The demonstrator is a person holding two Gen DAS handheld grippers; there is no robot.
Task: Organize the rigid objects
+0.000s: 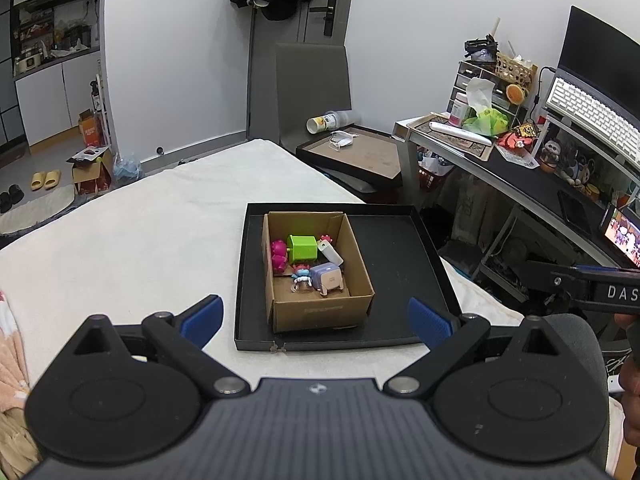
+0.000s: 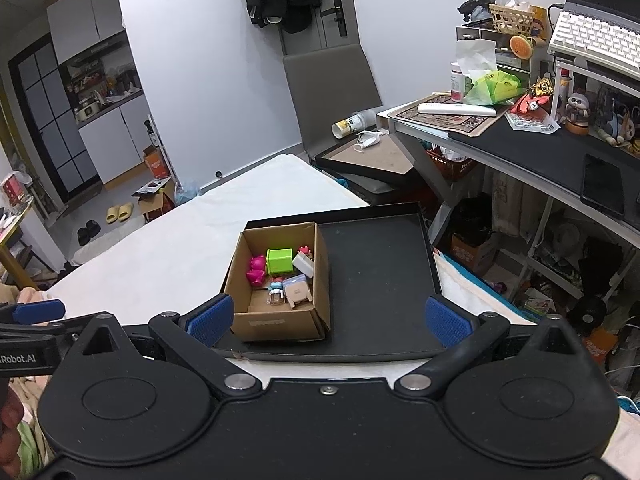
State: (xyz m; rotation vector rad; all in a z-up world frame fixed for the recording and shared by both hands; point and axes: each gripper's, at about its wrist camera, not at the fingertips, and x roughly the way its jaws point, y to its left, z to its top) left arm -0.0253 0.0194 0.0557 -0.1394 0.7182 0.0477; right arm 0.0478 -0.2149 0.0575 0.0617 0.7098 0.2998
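Observation:
A brown cardboard box stands on the left part of a shallow black tray on a white table. Inside lie a green cube toy, a pink toy, a white bottle-like toy, a small blue figure and a lilac box toy. My left gripper is open and empty, just short of the box. My right gripper is open and empty, in front of the box and tray. The green cube shows there too.
The white table spreads left of the tray. A cluttered desk with keyboard and monitor stands at the right. A second black tray and a grey chair back lie beyond the table. Shoes and boxes sit on the floor at left.

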